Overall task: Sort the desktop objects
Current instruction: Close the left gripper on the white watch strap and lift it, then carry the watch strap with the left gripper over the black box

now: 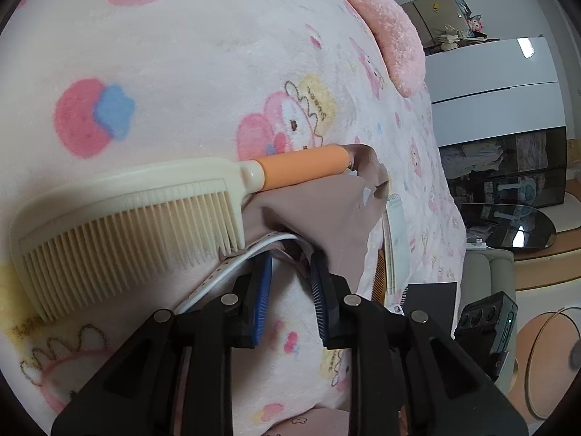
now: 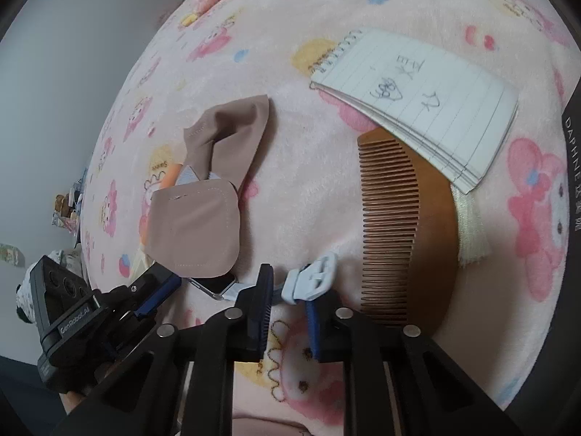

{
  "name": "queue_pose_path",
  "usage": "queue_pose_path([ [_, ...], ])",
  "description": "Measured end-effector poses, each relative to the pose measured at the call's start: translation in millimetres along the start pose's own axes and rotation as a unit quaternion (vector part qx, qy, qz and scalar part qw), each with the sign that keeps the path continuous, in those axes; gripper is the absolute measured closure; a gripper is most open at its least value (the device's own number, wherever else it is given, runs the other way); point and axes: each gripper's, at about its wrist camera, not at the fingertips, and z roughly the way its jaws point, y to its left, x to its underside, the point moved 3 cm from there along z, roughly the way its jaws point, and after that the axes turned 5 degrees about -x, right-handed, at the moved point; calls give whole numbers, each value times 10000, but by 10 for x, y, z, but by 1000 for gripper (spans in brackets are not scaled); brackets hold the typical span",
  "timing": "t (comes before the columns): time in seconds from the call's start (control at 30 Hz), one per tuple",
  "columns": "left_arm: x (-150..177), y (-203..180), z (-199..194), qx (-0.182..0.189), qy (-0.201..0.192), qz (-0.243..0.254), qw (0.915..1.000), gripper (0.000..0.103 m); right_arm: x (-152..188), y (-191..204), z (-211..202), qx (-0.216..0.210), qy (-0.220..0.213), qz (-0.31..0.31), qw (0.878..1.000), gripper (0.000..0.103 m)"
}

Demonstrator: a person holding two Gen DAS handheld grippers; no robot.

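A cream comb with an orange handle (image 1: pixel 127 214) lies on the pink cartoon blanket (image 1: pixel 203 58), its handle resting on a mauve fabric pouch (image 1: pixel 319 210). My left gripper (image 1: pixel 290 279) is open, its fingers on either side of the pouch's near edge, a white cable (image 1: pixel 232 269) beside the left finger. In the right wrist view the pouch (image 2: pixel 203 218) lies left, a brown wooden comb (image 2: pixel 403 232) and a spiral notepad (image 2: pixel 425 105) right. My right gripper (image 2: pixel 290 312) is open around a pale blue watch strap (image 2: pixel 316 279).
A phone (image 2: pixel 214 285) pokes out under the pouch. A black box (image 2: pixel 573 218) lies at the right edge. A cream cloth (image 2: pixel 470 232) sits under the wooden comb. The blanket's edge drops off to room furniture (image 1: pixel 508 167). A pink fluffy cushion (image 1: pixel 392 36) lies far back.
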Motion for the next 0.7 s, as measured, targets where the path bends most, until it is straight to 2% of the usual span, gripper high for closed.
queue_pose_path([
  [0.03, 6, -6, -11, 92, 27, -26, 10000, 74, 19, 1, -76, 18, -78, -51, 10000, 94],
  [0.17, 26, -29, -58, 136, 10, -80, 9999, 73, 102, 70, -288, 295, -340, -279, 9986, 95],
  [0.23, 33, -66, -3, -87, 63, 48, 9999, 73, 163, 45, -373, 399, -405, -331, 9978, 95],
  [0.27, 45, -71, 44, -244, 99, 93, 9996, 75, 174, 56, -373, 462, -432, -360, 9973, 95],
  [0.33, 98, -66, 98, -380, 184, 119, 9990, 97, 215, -16, -408, 517, -473, -347, 9969, 95],
  [0.47, 226, -152, -67, -255, 153, 405, 9987, 100, 271, -109, -480, 393, -495, -173, 9979, 95],
  [0.7, 459, -656, -437, 85, -16, 1174, 9930, 100, 437, -34, -1063, 172, -946, -271, 9950, 95],
])
